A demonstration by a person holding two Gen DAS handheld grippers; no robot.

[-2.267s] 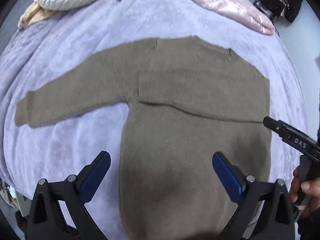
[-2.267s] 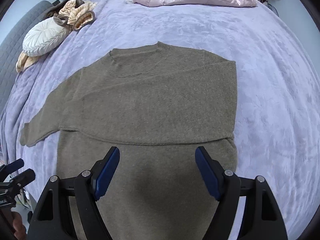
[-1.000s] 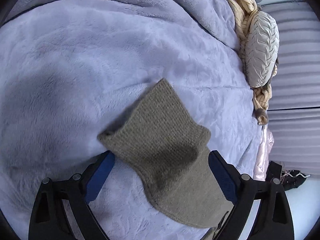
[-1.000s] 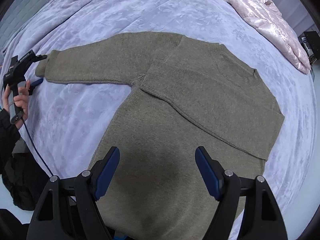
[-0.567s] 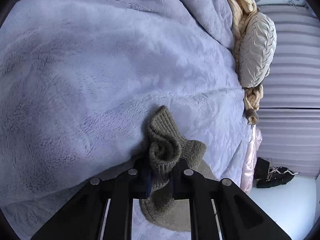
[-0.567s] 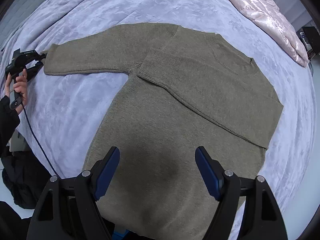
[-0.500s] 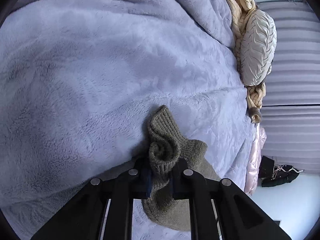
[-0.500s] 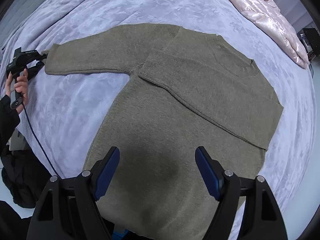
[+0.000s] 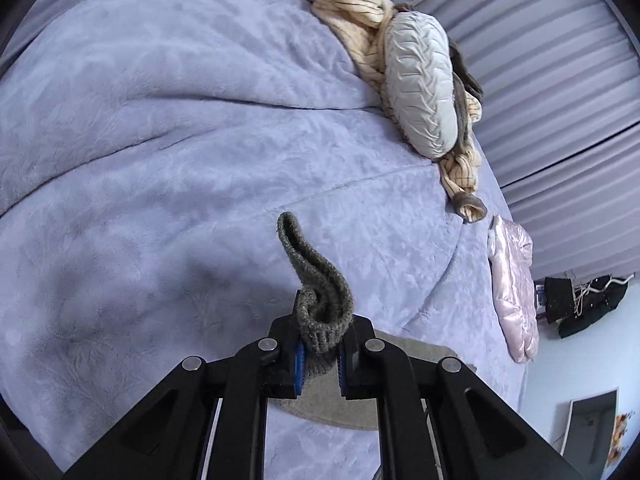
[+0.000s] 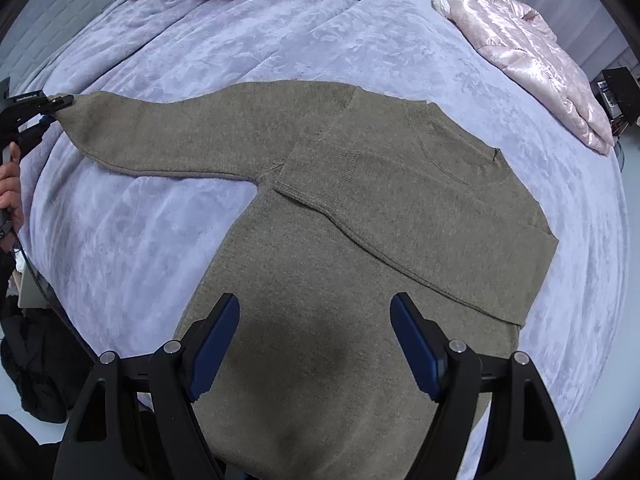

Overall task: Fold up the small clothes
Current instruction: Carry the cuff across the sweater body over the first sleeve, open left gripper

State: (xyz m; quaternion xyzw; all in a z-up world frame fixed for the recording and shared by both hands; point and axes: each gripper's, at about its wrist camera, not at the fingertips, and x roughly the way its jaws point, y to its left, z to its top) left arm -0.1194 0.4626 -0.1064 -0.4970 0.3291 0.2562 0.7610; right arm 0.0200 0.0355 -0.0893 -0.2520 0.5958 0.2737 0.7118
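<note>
An olive knit sweater (image 10: 360,248) lies flat on the lilac bedspread (image 10: 260,32), one sleeve folded across its chest. The other sleeve (image 10: 168,136) stretches out to the left. My left gripper (image 9: 319,354) is shut on that sleeve's ribbed cuff (image 9: 320,304), which curls up above the fingers, lifted off the bed. In the right wrist view the same gripper (image 10: 60,101) shows at the far left edge, pinching the cuff tip. My right gripper (image 10: 314,344) hovers open over the sweater's lower body, its blue pads (image 10: 416,348) wide apart.
A pale quilted cushion (image 9: 420,84) and a cream knit garment (image 9: 352,12) lie at the bed's head. A pink shiny jacket (image 10: 532,44) lies near the far right edge. A hand (image 10: 10,184) holds the left gripper at the bed's left side, beside dark items on the floor.
The left gripper went from open around the cuff to shut on it, then lifted it off the bed. The right gripper stayed open over the sweater's body.
</note>
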